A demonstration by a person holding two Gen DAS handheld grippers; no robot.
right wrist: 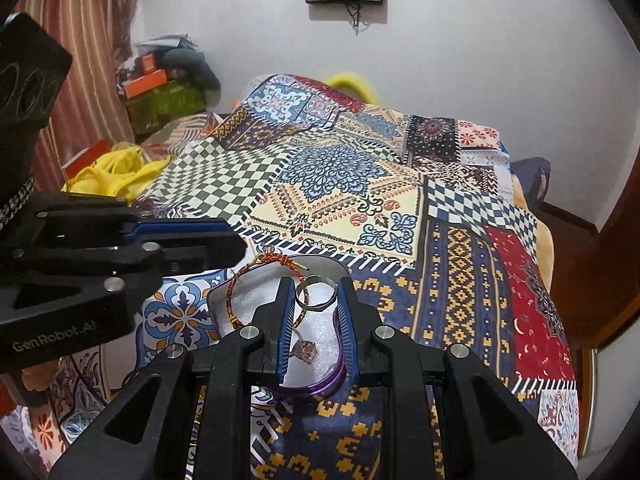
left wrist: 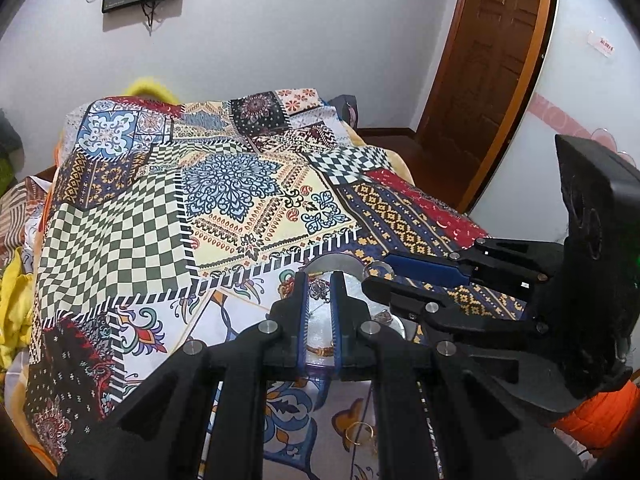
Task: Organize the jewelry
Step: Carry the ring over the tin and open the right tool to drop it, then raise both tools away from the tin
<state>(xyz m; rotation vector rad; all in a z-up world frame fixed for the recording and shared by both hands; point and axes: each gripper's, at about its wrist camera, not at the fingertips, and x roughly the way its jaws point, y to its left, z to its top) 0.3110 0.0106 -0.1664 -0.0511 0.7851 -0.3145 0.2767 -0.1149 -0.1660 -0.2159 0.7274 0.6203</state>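
Over tray [right wrist: 224, 300], right hand-held gripper [right wrist: 318, 288] parted around ring [right wrist: 315, 293]

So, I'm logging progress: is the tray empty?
No. The purple-rimmed tray holds a red braided bracelet, silver ring and a pendant.

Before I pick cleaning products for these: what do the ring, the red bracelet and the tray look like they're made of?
The ring looks like polished silver-toned metal, bright and reflective. The bracelet looks like braided red and gold cord, with a knot at the top. The tray has a glossy purple rim, plastic or coated metal, I can't tell; its white lining looks like soft, faintly sparkly padding.
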